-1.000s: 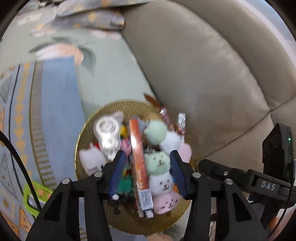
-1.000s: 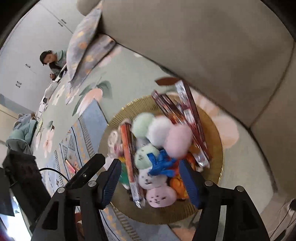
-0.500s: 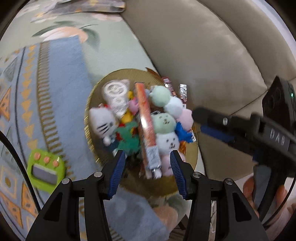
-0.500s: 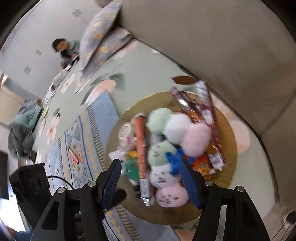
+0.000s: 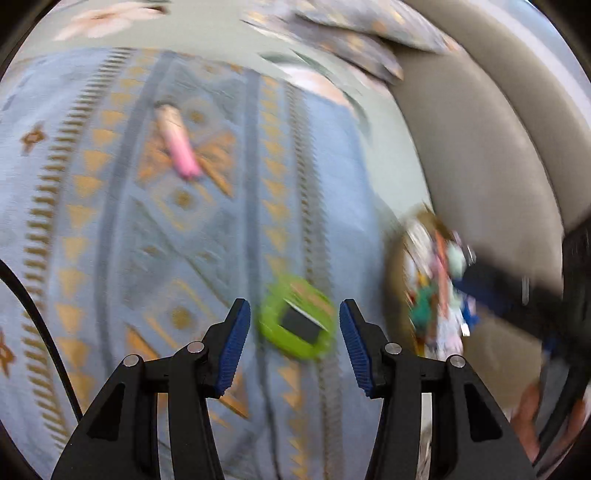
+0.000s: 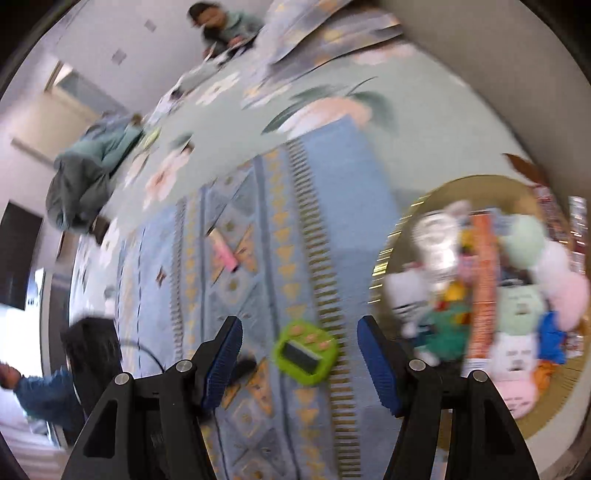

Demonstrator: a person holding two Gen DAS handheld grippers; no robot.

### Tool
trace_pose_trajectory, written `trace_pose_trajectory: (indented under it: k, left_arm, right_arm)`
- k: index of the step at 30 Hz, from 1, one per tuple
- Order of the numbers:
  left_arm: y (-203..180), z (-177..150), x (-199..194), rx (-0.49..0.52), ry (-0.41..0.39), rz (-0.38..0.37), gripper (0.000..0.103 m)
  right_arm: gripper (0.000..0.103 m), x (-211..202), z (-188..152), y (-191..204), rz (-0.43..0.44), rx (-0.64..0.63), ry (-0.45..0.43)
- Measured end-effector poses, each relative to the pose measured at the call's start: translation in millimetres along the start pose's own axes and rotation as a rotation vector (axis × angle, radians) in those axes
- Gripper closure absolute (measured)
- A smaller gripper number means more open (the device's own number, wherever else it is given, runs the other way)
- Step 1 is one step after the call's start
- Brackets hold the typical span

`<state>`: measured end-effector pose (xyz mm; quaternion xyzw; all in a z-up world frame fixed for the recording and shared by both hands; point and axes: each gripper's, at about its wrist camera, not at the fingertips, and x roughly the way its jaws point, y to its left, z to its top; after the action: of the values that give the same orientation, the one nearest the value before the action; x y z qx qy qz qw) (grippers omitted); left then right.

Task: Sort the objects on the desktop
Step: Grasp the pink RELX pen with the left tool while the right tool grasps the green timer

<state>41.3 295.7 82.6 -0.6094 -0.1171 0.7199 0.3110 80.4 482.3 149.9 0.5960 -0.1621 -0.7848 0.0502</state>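
Observation:
A lime green timer (image 5: 297, 323) lies on the blue patterned rug (image 5: 147, 221). My left gripper (image 5: 294, 345) is open and empty, with the timer between and just beyond its fingertips. My right gripper (image 6: 299, 363) is open and empty, and the timer (image 6: 304, 350) sits between its fingertips in that view too. A pink tube (image 5: 177, 146) lies farther out on the rug; it also shows in the right wrist view (image 6: 225, 251). A gold round tray (image 6: 391, 236) on the right holds several plush toys and snack sticks; in the left wrist view the tray (image 5: 400, 254) is blurred.
A beige sofa (image 5: 480, 147) runs along the right side. Patterned cushions (image 6: 325, 33) lie at the far end. People (image 6: 218, 22) sit on the floor in the distance. A black cable (image 5: 44, 332) crosses the lower left.
Both grippers have swung left, away from over the gold tray, and now face the green timer on the rug. The tray has shifted to the right edge of both views.

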Motion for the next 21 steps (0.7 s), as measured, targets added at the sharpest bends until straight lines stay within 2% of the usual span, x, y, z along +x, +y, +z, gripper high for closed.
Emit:
trace_pose_trajectory:
  k: [6, 11, 13, 15, 17, 20, 21]
  left_arm:
    - [53, 69, 8, -0.12, -0.161, 0.053, 0.055]
    - [72, 105, 32, -0.172, -0.218, 0.115, 0.055]
    - [77, 110, 36, -0.162, -0.244, 0.162, 0.055]
    - [77, 114, 42, -0.146, -0.237, 0.219, 0.055]
    - [76, 117, 56, -0.113, -0.207, 0.253, 0.055]
    - [66, 113, 64, -0.035, -0.242, 0.322, 0.055]
    - [61, 111, 64, 0.007, -0.252, 0.355, 0.07]
  right_arm:
    - [0.04, 50, -18, 38, -0.015, -0.08, 0.1]
    - [0.04, 76, -30, 41, 0.004, -0.056, 0.172]
    - [0.04, 79, -32, 39, -0.004, -0.053, 0.172]
    - [0.04, 82, -32, 33, -0.026, -0.046, 0.167]
    - [0.04, 82, -31, 25, -0.045, -0.033, 0.16]
    - [0.04, 83, -33, 10, -0.075, 0.003, 0.149]
    - [0.04, 83, -34, 7, -0.08, 0.011, 0.15]
